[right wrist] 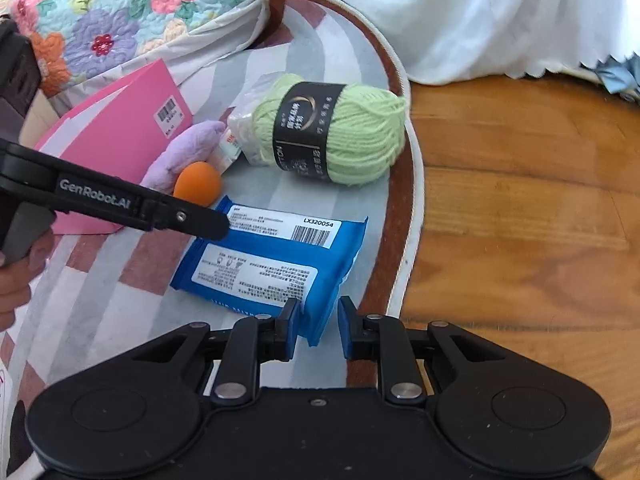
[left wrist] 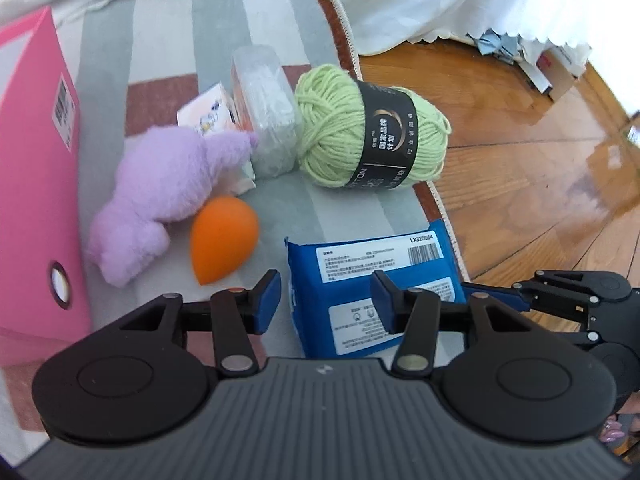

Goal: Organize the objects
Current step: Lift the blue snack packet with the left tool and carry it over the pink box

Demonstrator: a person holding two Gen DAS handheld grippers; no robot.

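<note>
- Leftmost, a pink folder (left wrist: 36, 184) stands open on its edge on the striped rug (left wrist: 160, 40), walling off that side of the cluster; in my reading it may be meant as the holder or boundary for the sorted things.
- Next, a purple plush toy (left wrist: 160, 192) lies against the folder's foot, touching an orange egg-shaped sponge (left wrist: 224, 236) and partly covering a small printed box (left wrist: 208, 114).
- Behind these, a clear wrapped pack (left wrist: 268, 108) leans between the box and a green yarn ball (left wrist: 360, 128), which sits near the rug's brown border.
- In front, the blue wipes pack (right wrist: 276, 256) lies flat, label up, just beside the sponge and apart from the yarn.
- The left gripper (left wrist: 324, 300) hovers over the pack's near-left part, jaws moderately apart with nothing pressed between them, probably placed to steady or take that end.
- The right gripper (right wrist: 318, 322) has its 2 jaws drawn in narrow around the pack's near corner; whether the pads actually pinch the crimped seam I cannot tell.
- Rightmost, bare wooden floor (right wrist: 520, 200) begins past the rug's edge.
</note>
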